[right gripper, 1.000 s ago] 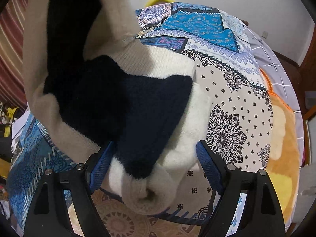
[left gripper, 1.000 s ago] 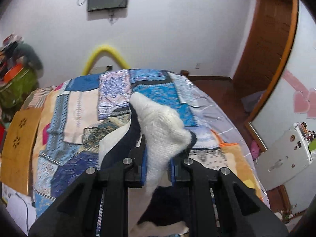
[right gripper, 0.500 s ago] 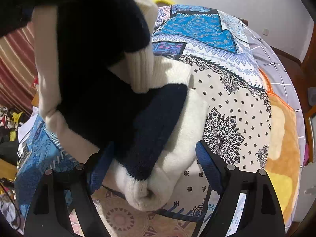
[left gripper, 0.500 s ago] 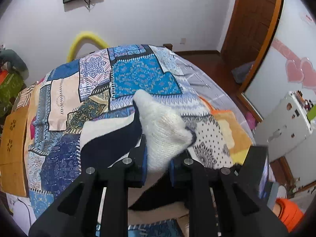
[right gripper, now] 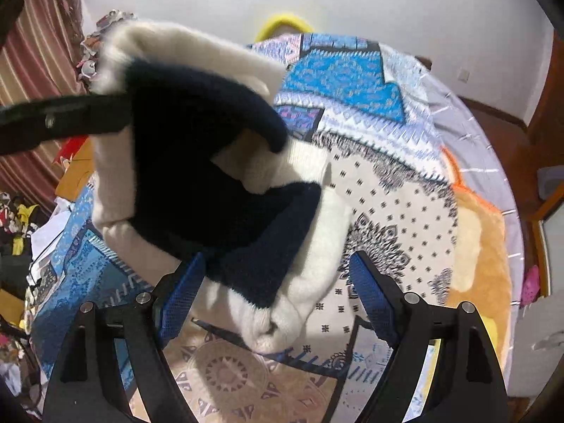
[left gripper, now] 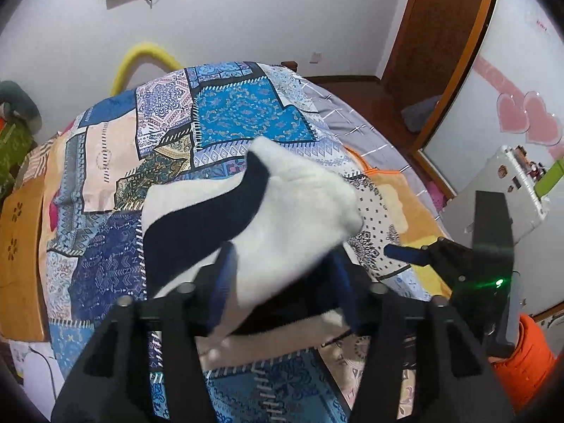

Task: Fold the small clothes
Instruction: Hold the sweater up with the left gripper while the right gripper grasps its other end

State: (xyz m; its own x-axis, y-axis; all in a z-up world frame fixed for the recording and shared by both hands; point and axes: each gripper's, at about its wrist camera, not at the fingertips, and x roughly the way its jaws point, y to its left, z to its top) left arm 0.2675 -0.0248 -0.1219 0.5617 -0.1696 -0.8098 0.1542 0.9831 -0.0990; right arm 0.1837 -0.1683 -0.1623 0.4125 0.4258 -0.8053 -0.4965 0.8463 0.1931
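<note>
A small cream and navy knitted garment (left gripper: 292, 211) lies partly on the patchwork bedspread (left gripper: 246, 116). My left gripper (left gripper: 282, 292) has its jaws spread wide, with the raised cream fold of the garment still between them. In the right wrist view the garment (right gripper: 218, 183) is doubled over itself, its upper flap lifted, and the left gripper's arm (right gripper: 63, 120) reaches in from the left. My right gripper (right gripper: 271, 296) is open, its blue pads either side of the garment's lower cream end. It also shows in the left wrist view (left gripper: 458, 264).
An orange plush blanket (right gripper: 483, 246) lies at the bed's right edge. A yellow hoop (left gripper: 144, 56) stands behind the bed by the wall. A wooden panel (left gripper: 21, 253) is at the left, a white case (left gripper: 507, 183) and wooden door (left gripper: 440, 35) at the right.
My left gripper's jaws have opened from pinching the cream fold. It carried the flap forward and down over the garment. The right gripper stayed open around the lower end.
</note>
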